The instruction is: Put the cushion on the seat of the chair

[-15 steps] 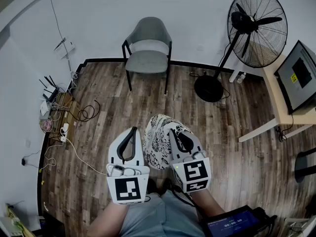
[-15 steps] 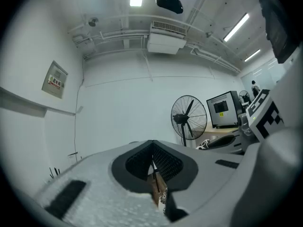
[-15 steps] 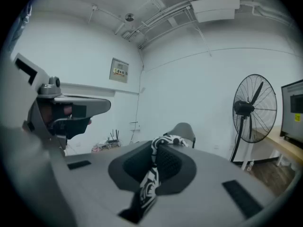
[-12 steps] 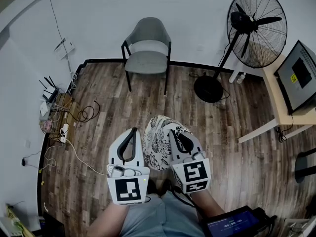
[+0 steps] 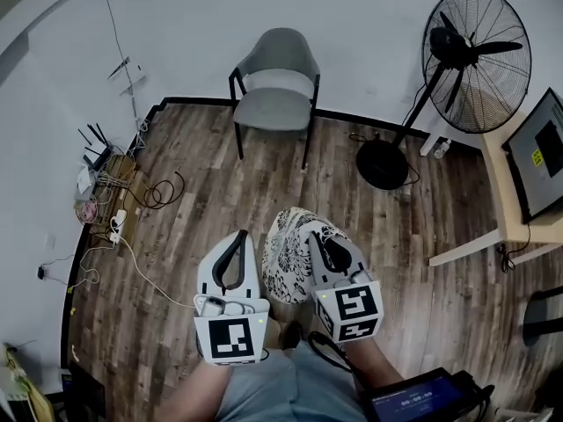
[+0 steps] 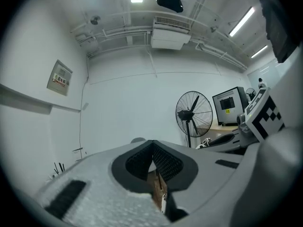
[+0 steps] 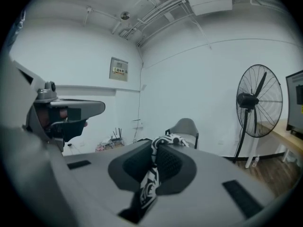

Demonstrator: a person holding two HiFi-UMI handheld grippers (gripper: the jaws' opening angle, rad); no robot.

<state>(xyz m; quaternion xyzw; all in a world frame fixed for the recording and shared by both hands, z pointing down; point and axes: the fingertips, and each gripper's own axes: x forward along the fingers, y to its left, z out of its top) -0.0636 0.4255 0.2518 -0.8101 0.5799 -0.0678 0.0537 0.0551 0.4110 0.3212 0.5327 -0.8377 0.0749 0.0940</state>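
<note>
Far left of the head view: a router and cable tangle (image 5: 104, 192) is lying on the wood floor (image 5: 202, 174) against the wall. It has no part in the task.

Lower centre-left: the left gripper (image 5: 238, 236) is pointing forward with its jaws together and nothing between them. Its own view is showing only floor through the slot below the tips.

Just right of it: the cushion (image 5: 286, 258), white with a black floral print, is hanging low in the frame, well apart from the chair (image 5: 274, 82) at upper centre. The seat (image 5: 271, 110) is sitting bare.

The right gripper (image 5: 314, 239) is pinching a fold at the cushion's edge. Its own view is showing printed fabric squeezed flat between the pads.

Judgement: the cushion looks light, soft and floppy, so it will likely swing and fold from a single pinch. The cloth should be giving good friction, and nothing about it is fragile. The edge hold is serving. A second pinch on the opposite edge by the free gripper would keep it flat for laying.

Upper right: a fan (image 5: 475, 55), then a monitor (image 5: 538, 152).

Writing: the wall sign (image 7: 119, 68) and the monitor's yellow sticker are too small to read. The marker cube (image 5: 350, 309) is carrying square codes only, no letters.
</note>
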